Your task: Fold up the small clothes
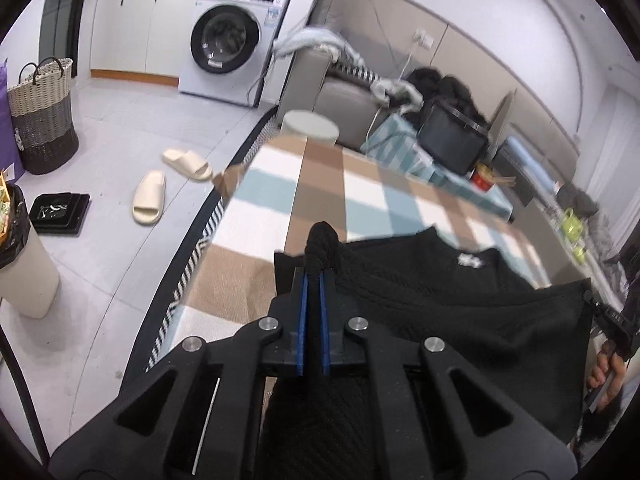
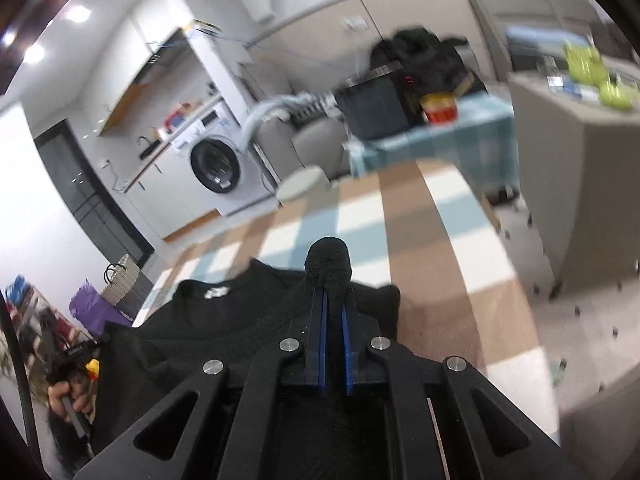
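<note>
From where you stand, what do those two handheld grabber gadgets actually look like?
The left gripper and right gripper match: matte black angular bodies with triangular cut-outs, four round silver bolt heads across each, and narrow black jaws lined with bright blue pads. The right gripper also shows side-on, with small pale lettering, held in a bare hand. No cables or sleeves are visible.

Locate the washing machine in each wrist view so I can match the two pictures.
Left wrist: washing machine at top, left of centre, behind the slippers.
Right wrist: washing machine at middle left, tilted.
Shared landmark: the red cup beside the dark box.
</note>
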Demonstrator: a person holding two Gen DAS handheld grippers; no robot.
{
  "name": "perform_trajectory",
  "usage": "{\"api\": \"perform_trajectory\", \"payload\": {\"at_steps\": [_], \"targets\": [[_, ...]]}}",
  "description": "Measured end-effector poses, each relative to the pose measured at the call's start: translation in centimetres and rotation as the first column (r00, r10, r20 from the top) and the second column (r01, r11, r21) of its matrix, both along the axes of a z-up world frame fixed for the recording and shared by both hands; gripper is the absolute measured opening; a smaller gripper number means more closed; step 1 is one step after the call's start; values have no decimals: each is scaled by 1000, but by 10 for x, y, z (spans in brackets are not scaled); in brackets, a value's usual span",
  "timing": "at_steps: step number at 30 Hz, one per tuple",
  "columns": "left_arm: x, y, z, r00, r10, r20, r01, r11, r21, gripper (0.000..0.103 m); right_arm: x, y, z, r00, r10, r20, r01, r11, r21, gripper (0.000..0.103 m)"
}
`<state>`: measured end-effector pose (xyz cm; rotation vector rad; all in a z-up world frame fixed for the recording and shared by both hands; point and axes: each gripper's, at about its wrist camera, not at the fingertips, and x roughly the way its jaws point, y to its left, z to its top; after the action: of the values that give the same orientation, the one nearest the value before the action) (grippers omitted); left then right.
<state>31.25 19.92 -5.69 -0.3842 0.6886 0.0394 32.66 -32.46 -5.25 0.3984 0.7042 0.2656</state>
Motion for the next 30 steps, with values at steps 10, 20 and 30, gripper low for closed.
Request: {"api": "perform_trajectory", "payload": {"at_steps": [10, 20, 30], "targets": [[22, 20, 19, 994, 104, 24, -103, 995, -15, 4, 19, -1, 29, 989, -117, 89, 114, 993, 37, 5], [21, 16, -1, 983, 151, -105, -145, 987, 65, 26, 47, -4, -15, 970, -172, -173, 163, 984, -67, 29], [-38, -8, 10, 990, 83, -118, -79, 996, 41, 64, 5, -4, -21, 961, -70, -267, 65, 998, -25, 57]]}}
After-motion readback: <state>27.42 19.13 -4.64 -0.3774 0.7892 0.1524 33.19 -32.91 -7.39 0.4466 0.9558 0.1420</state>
